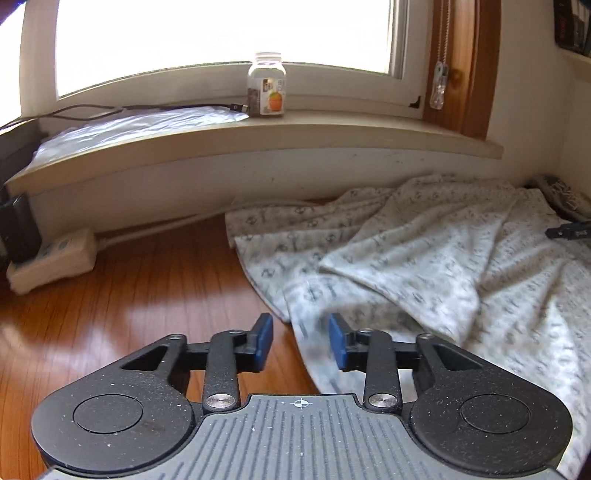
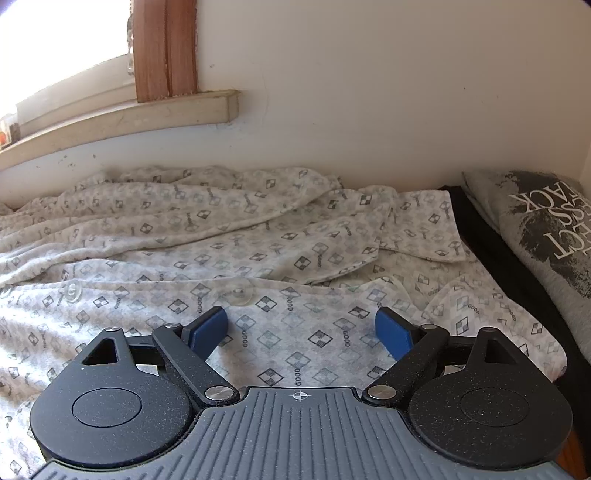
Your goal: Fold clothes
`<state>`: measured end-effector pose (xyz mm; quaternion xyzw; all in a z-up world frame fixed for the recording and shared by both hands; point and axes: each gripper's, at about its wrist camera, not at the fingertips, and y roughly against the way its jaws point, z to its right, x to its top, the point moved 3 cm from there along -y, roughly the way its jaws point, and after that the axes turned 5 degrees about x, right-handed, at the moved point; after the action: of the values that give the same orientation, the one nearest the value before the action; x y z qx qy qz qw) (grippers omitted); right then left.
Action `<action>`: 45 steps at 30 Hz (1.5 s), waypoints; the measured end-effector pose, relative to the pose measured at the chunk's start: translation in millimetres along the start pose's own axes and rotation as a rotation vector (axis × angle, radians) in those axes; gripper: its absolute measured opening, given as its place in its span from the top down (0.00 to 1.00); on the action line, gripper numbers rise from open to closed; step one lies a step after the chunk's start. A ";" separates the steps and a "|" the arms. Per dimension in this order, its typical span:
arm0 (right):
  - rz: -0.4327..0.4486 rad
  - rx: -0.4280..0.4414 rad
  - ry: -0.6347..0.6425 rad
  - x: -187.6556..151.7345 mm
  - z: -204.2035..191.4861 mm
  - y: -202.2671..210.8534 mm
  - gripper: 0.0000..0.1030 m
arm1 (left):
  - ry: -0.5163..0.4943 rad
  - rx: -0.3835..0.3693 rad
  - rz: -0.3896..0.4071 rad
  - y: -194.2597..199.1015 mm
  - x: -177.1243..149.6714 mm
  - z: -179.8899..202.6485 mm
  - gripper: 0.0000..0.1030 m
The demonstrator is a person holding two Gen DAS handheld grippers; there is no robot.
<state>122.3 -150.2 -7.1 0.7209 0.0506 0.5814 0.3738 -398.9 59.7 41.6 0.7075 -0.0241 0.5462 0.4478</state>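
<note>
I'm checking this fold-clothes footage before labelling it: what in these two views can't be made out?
- Patterned shirt: its hem end is blurred in the left wrist view; the right gripper covers its near part.
- Grey printed garment: cut off by the right edge, so its print is only partly readable.
- Jar on the windowsill: label text too small.
- Outside the window: washed out by glare.
- Left gripper: whether its pads touch the cloth.

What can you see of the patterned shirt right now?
The patterned shirt is a whitish, soft-looking button-up printed with small grey diamond checks and the word GOOD. It lies unfolded and rumpled on the wooden floor against the wall under the window sill. Clear round buttons run along its front placket, and the collar lies toward the grey printed garment beside it. The right gripper is over its front with jaws wide; the left gripper is at its edge, nothing between the pads.
</note>
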 end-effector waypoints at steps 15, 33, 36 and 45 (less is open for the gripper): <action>-0.056 0.284 0.421 -14.0 -147.3 87.5 0.60 | -0.135 -0.051 0.036 3.8 -4.1 39.5 0.54; -0.247 0.604 0.950 -96.9 -328.2 195.3 0.74 | -0.224 -0.033 -0.001 -36.4 2.7 42.8 0.61; -0.248 0.574 1.012 -108.2 -336.8 194.5 0.74 | -0.227 -0.030 -0.005 -44.0 8.5 40.9 0.61; -0.204 0.551 1.019 -105.5 -344.7 202.1 0.74 | -0.222 -0.037 -0.010 -47.8 11.1 40.5 0.61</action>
<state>-286.4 -182.9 44.6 0.4128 0.4422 0.7810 0.1552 -339.0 66.6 21.3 0.7552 -0.0803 0.4618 0.4581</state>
